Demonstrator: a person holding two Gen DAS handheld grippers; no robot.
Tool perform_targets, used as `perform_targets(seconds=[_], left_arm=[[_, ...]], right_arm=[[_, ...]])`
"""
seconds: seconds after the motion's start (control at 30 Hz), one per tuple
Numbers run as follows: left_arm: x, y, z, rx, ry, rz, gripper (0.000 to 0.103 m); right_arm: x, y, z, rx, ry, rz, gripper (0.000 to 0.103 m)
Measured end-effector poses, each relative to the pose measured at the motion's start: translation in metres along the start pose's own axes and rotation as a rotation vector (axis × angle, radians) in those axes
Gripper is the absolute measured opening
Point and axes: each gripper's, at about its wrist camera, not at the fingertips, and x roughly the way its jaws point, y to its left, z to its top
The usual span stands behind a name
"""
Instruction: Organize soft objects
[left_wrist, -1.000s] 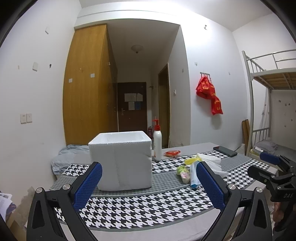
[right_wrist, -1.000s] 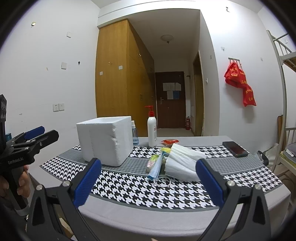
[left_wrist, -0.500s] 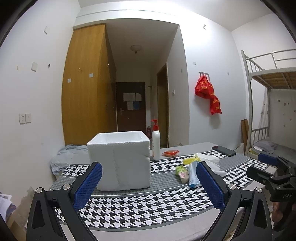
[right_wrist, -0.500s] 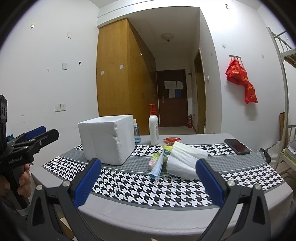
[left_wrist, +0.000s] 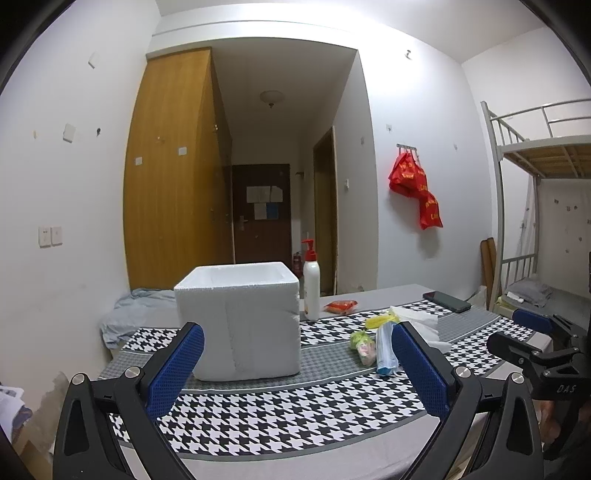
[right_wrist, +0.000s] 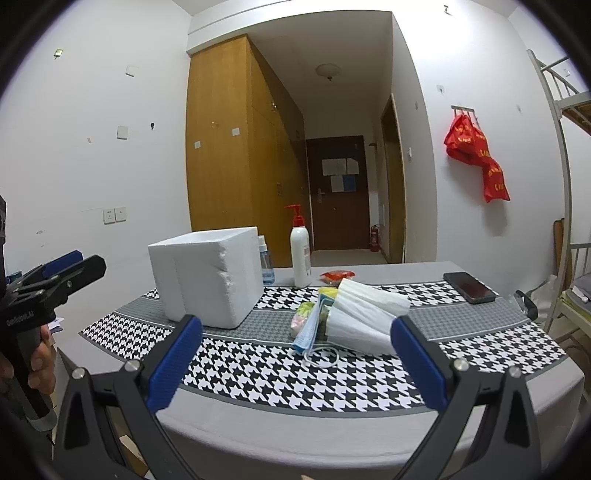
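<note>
A white foam box (left_wrist: 240, 317) (right_wrist: 207, 277) stands open-topped on the houndstooth cloth. To its right lies a heap of soft things: a white tissue pack (right_wrist: 364, 314) (left_wrist: 417, 317), a blue face mask (right_wrist: 308, 330) (left_wrist: 384, 350), a green and pink pouch (left_wrist: 362, 343) (right_wrist: 301, 314) and something yellow (left_wrist: 380, 319). My left gripper (left_wrist: 295, 373) hangs open in front of the box, short of the table edge. My right gripper (right_wrist: 295, 363) is open too, facing the heap from the near edge. Neither holds anything.
A pump bottle (right_wrist: 300, 254) (left_wrist: 311, 284), a small spray bottle (right_wrist: 265, 262) and a red packet (right_wrist: 338, 274) stand behind the box. A black phone (right_wrist: 469, 287) lies at the far right. A bunk bed (left_wrist: 539, 206) rises on the right; bedding (left_wrist: 136, 310) lies left.
Both grippers have drifted slightly, the right one a little nearer the table and heap. Both stay open; nothing on the table has moved.
</note>
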Motion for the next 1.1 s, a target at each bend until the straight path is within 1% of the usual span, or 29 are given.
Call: perform_targets(seconds=[0.33, 0.43, 0.5, 0.57, 0.73, 1.1], left_arm=[[-0.002, 0.001, 0.001, -0.009, 0.0, -0.013, 0.102], [0.002, 0.002, 0.003, -0.021, 0.015, -0.014, 0.102], [0.007, 0.002, 0.003, -0.023, 0.033, -0.027, 0.102], [0.012, 0.001, 0.003, -0.029, 0.039, -0.021, 0.102], [0.026, -0.004, 0.006, -0.04, 0.069, -0.041, 0.102], [0.068, -0.026, 0.01, -0.002, 0.141, -0.1, 0.102]], right_arm=[[0.002, -0.001, 0.001, 0.003, 0.002, -0.004, 0.103], [0.001, -0.001, 0.002, 0.001, -0.001, -0.007, 0.103], [0.0, -0.004, 0.004, 0.002, -0.005, -0.012, 0.103], [0.0, -0.007, 0.006, 0.007, -0.006, -0.022, 0.103], [0.008, -0.017, 0.007, 0.013, 0.02, -0.045, 0.103], [0.034, -0.041, 0.008, 0.017, 0.074, -0.09, 0.103]])
